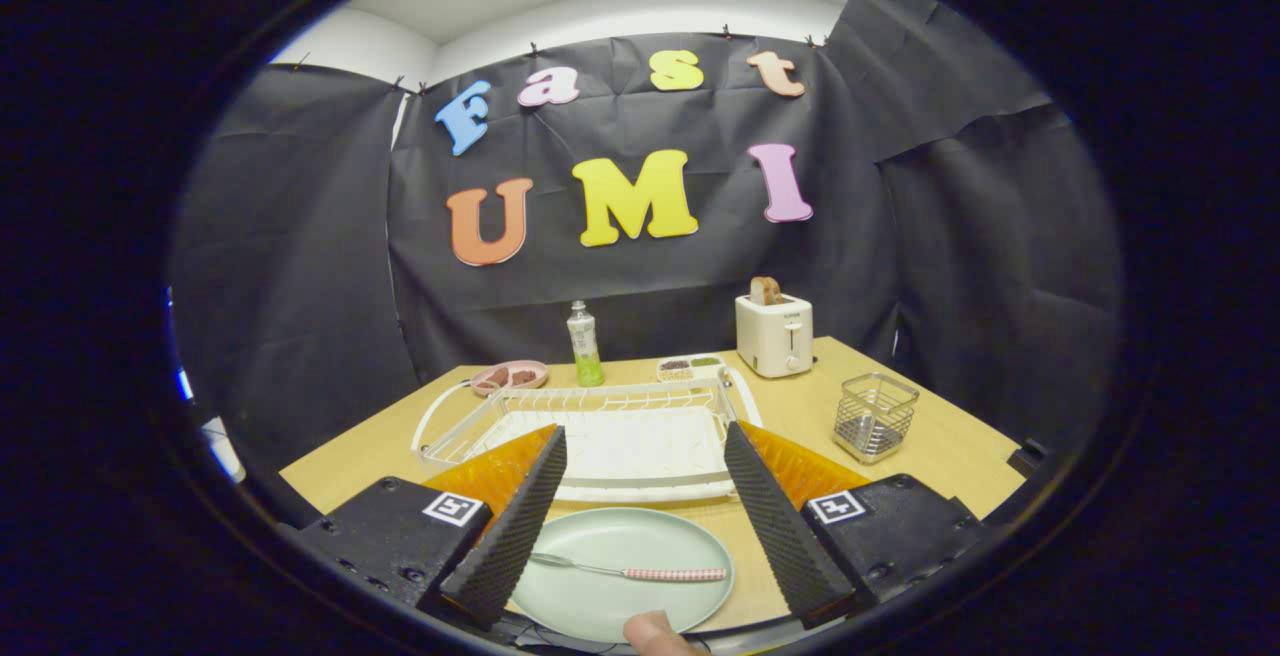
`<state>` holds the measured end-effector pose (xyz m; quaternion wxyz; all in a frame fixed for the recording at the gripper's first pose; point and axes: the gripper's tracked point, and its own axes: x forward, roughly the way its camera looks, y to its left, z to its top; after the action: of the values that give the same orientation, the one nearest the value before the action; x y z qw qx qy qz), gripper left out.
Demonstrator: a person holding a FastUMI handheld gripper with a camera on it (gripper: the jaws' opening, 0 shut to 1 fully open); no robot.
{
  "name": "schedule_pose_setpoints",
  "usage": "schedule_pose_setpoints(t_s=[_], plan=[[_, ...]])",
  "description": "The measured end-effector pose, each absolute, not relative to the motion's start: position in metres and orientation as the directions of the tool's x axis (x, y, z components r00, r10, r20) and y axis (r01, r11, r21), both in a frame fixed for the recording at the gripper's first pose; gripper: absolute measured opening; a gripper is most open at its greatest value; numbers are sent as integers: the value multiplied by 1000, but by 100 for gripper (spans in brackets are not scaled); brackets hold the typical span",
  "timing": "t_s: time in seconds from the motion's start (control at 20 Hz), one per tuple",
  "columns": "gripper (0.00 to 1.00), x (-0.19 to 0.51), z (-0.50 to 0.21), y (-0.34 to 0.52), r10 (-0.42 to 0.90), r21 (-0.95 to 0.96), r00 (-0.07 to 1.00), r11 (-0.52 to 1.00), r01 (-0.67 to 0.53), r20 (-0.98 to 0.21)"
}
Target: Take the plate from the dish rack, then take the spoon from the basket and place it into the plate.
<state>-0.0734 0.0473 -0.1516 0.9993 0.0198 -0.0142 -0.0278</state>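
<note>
Pale green plate (pixel 620 561), checked-handle spoon (pixel 640 571) across it, claw (pixel 645 451) spread empty

A: Room ahead?
B: The gripper (pixel 645 436), fingers spread wide, holds nothing; the plate (pixel 620 571) with the spoon (pixel 630 570) lies between them. The rack (pixel 590 436) blocks beyond.
A: Right edge?
B: The desk (pixel 940 451) looks bare around the basket (pixel 875 416), probably.

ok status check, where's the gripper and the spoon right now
Gripper open, empty, above the table. Spoon lies in the plate, between the fingers. Dish rack just beyond, basket off to its side. Nothing blocking.
</note>
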Motion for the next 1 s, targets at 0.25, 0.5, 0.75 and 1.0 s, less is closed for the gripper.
schedule_pose_setpoints(t_s=[0.25, 0.5, 0.75, 1.0], plan=[[100, -98, -139, 25, -112, 16, 993, 994, 111, 48], [100, -113, -129, 8, -136, 33, 989, 990, 135, 51], [100, -122, -128, 0, -137, 54, 990, 989, 134, 45], [100, -123, -130, -1, -118, 59, 992, 992, 115, 35]])
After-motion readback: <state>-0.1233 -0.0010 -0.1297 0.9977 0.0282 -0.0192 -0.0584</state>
